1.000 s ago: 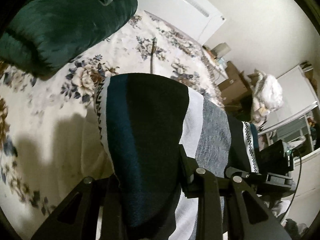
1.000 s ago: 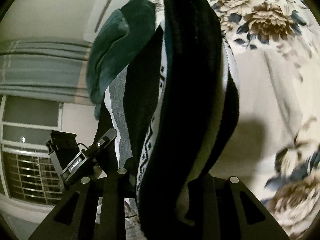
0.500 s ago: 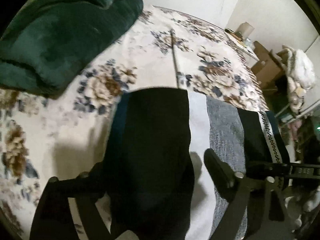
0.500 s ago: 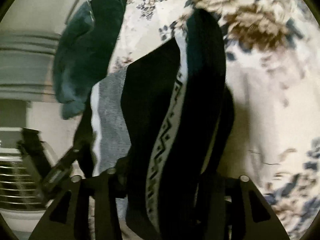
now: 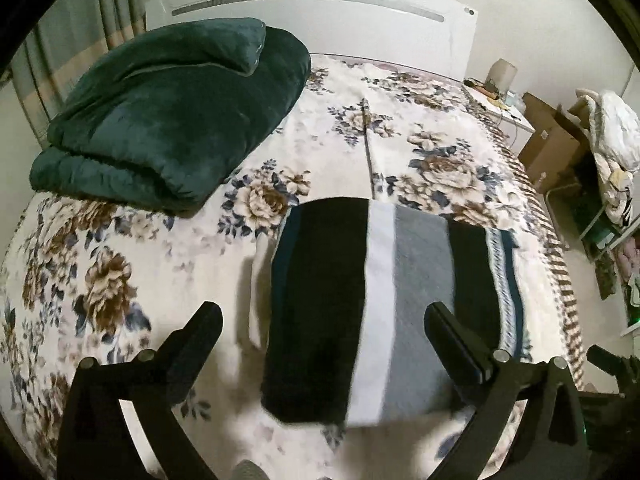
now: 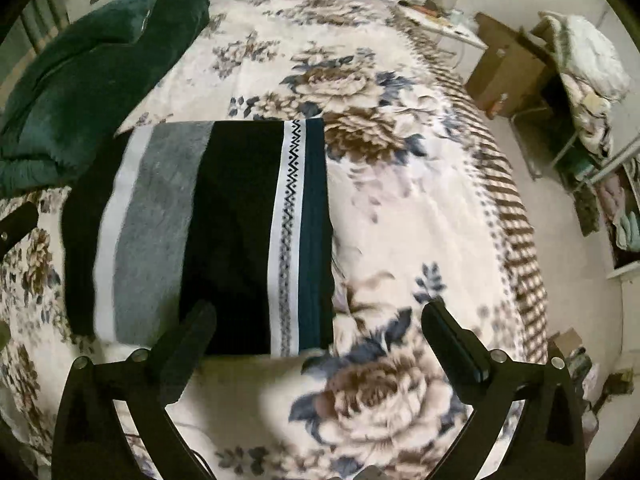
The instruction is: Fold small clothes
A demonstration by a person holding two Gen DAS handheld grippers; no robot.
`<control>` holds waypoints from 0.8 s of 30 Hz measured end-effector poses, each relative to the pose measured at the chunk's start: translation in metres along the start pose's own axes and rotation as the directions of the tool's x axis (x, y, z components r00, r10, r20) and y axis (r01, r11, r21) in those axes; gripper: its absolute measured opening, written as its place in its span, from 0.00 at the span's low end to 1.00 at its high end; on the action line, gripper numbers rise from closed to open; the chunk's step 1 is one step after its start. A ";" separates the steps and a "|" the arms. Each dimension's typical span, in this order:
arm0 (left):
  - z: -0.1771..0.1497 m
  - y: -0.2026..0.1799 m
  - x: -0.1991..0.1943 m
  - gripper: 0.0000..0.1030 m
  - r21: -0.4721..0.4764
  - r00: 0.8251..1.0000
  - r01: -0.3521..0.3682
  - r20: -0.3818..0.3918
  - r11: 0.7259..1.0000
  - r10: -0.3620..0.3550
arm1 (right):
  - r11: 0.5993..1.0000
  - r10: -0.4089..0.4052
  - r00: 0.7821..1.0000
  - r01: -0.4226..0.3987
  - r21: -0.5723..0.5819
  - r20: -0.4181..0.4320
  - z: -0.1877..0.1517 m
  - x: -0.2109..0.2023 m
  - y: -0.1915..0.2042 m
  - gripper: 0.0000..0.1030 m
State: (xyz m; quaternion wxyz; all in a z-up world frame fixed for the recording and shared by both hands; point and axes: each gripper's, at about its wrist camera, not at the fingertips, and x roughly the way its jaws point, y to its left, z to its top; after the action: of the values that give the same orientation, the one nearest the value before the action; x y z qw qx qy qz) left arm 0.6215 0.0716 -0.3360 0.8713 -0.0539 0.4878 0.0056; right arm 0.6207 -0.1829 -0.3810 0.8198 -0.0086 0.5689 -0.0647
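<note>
A folded striped garment (image 5: 380,304) with black, white, grey and teal bands and a zigzag trim lies flat on the floral bedspread (image 5: 160,264). It also shows in the right wrist view (image 6: 216,232). My left gripper (image 5: 320,328) is open and empty, held above the garment's near edge. My right gripper (image 6: 318,322) is open and empty, above the garment's near right corner. The tip of the left gripper (image 6: 16,224) shows at the left edge of the right wrist view.
A folded dark green blanket (image 5: 168,108) lies at the bed's far left, near the white headboard (image 5: 312,12). The bed's right edge (image 6: 516,208) drops to the floor. A cardboard box (image 5: 556,144), a small side table (image 6: 444,28) and a rack with clothes (image 6: 584,76) stand beyond it.
Both grippers held the garment up a second ago. They lowered it onto the bed, opened and let it go, and drew back.
</note>
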 end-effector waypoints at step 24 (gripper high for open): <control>-0.076 -0.034 -0.319 1.00 0.047 0.983 -0.041 0.182 0.998 0.032 | 0.999 -0.027 0.935 0.017 0.030 0.355 -0.145 -0.382 -0.040 1.00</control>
State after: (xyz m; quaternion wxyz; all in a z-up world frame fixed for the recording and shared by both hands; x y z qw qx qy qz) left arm 0.3919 0.0438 -0.1013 0.9129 -0.0222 0.4073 0.0142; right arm 0.3497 -0.1698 -0.0733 0.9083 -0.0156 0.4105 -0.0790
